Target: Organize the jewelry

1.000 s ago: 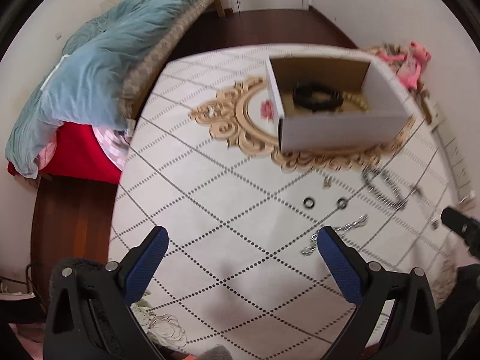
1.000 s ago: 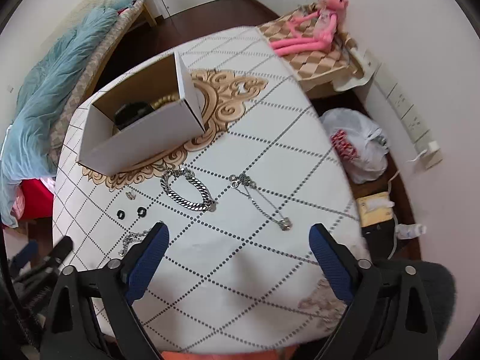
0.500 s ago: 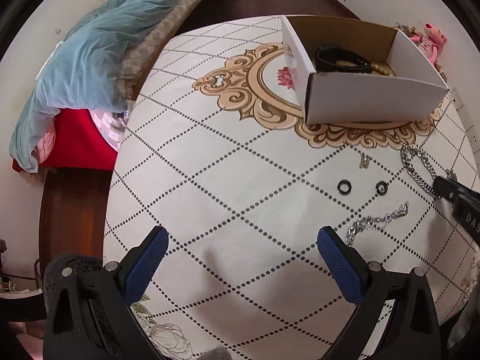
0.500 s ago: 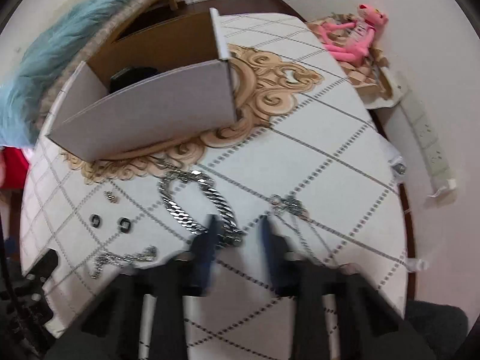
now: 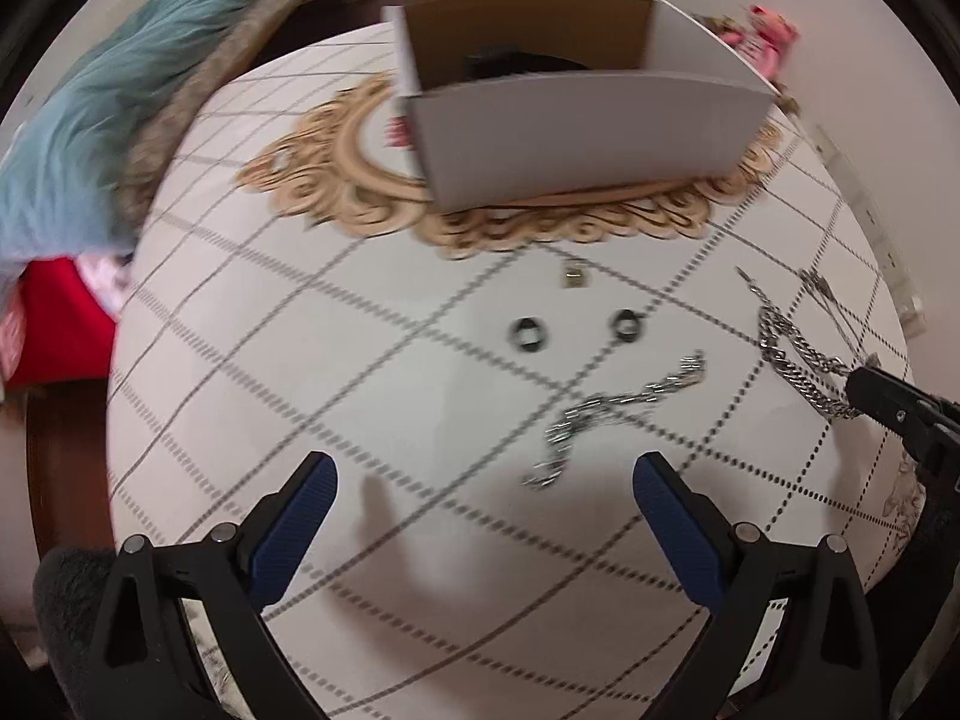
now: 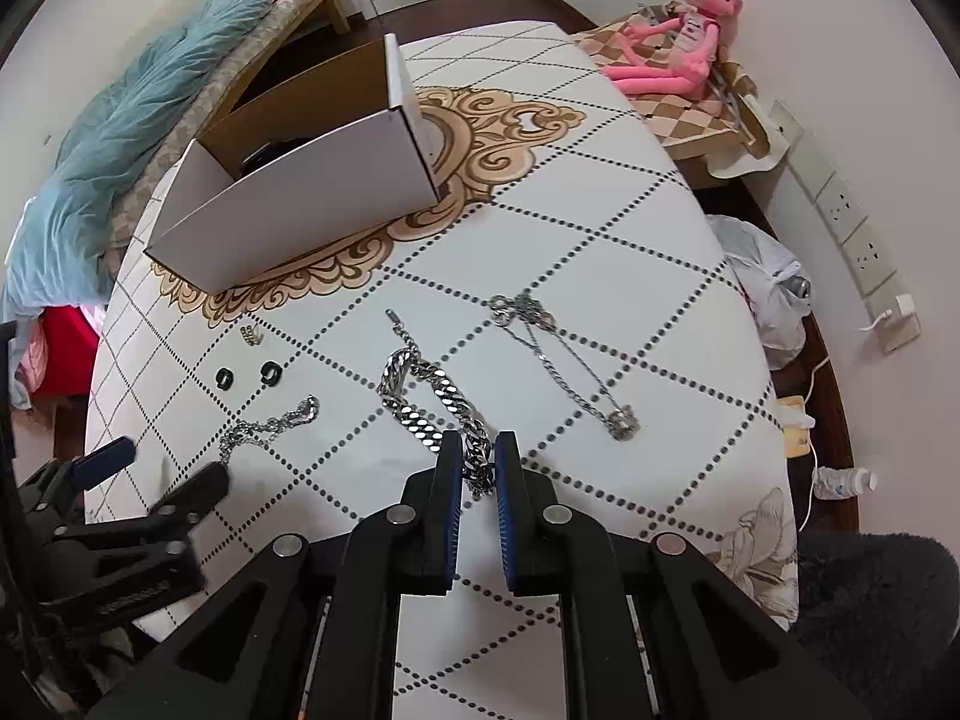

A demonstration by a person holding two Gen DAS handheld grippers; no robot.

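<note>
My right gripper is shut on the near end of a thick silver chain bracelet that lies on the white table; the bracelet also shows in the left wrist view. My left gripper is open and empty, low over the table just before a thin silver chain. Two black rings and a small gold piece lie beyond it. A pendant necklace lies to the right. An open white cardboard box holds dark jewelry.
A bed with a blue blanket stands left of the table. A pink plush toy, a white plastic bag and wall sockets are on the right. The table edge runs close along the near side.
My right gripper has gone from wide open to shut on the thick bracelet's near end. My left gripper has moved forward and right, closer to the thin chain, staying open.
</note>
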